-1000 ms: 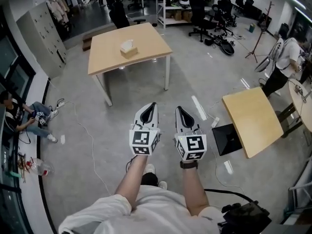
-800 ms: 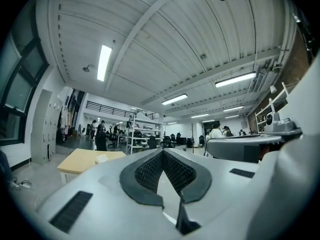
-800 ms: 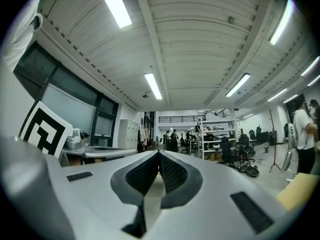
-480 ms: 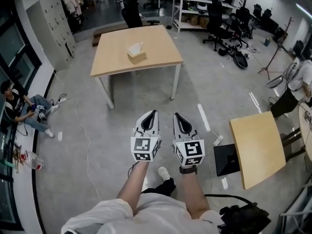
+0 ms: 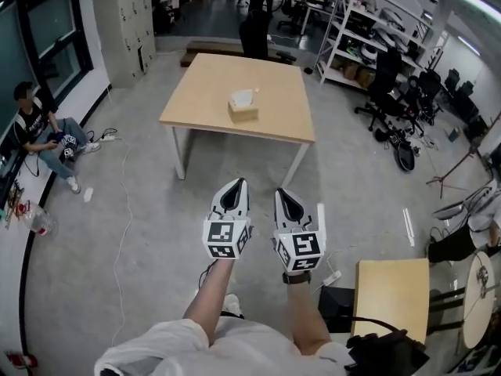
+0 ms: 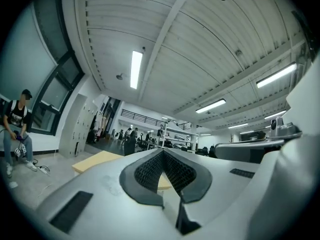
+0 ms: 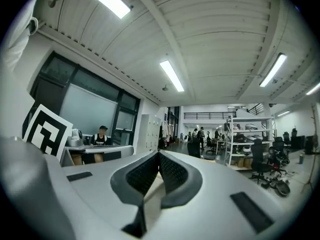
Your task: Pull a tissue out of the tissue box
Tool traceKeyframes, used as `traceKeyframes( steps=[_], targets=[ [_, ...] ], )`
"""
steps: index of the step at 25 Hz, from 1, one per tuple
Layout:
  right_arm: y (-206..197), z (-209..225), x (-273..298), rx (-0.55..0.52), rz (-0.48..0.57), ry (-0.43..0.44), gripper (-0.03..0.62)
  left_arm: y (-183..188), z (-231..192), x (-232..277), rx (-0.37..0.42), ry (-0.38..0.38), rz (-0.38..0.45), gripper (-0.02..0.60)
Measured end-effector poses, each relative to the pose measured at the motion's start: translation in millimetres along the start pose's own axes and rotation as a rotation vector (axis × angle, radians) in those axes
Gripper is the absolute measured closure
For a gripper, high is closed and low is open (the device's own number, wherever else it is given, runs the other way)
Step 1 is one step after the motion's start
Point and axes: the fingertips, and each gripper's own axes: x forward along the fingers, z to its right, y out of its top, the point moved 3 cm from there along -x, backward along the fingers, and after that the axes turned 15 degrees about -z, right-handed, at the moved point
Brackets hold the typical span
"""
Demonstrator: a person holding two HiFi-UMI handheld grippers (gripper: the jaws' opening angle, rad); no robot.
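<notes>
Two tools, the left gripper [image 5: 237, 186] and the right gripper [image 5: 283, 194], hang side by side at lower centre with jaws closed on nothing. They are probably idle because the tissue box [image 5: 243, 105] sits well apart, on the table [image 5: 200, 92] at upper centre.

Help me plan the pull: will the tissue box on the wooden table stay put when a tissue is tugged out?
Probably not: the tissue box looks small and cardboard, so likely light, and it stands alone on the smooth table. The tissue poking from its top looks thin, so probably floppy and easily torn.
</notes>
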Motion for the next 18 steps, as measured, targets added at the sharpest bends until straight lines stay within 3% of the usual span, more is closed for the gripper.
traceKeyframes(
  steps=[4, 9, 14, 18],
  targets=[
    [23, 17, 21, -0.023, 0.059, 0.026, 0.591, 16, -9, 28, 0.032, 0.044, 0.009, 0.583],
    [20, 50, 64, 0.005, 0.046, 0.047, 0.591, 18, -16, 69, 0.049, 0.06, -0.011, 0.583],
    [20, 86, 144, 0.006, 0.055, 0.098, 0.591, 22, -45, 133, 0.064, 0.096, -0.002, 0.583],
    [48, 130, 215, 0.002, 0.083, 0.138, 0.591, 41, -71, 206, 0.076, 0.137, -0.032, 0.583]
  ],
)
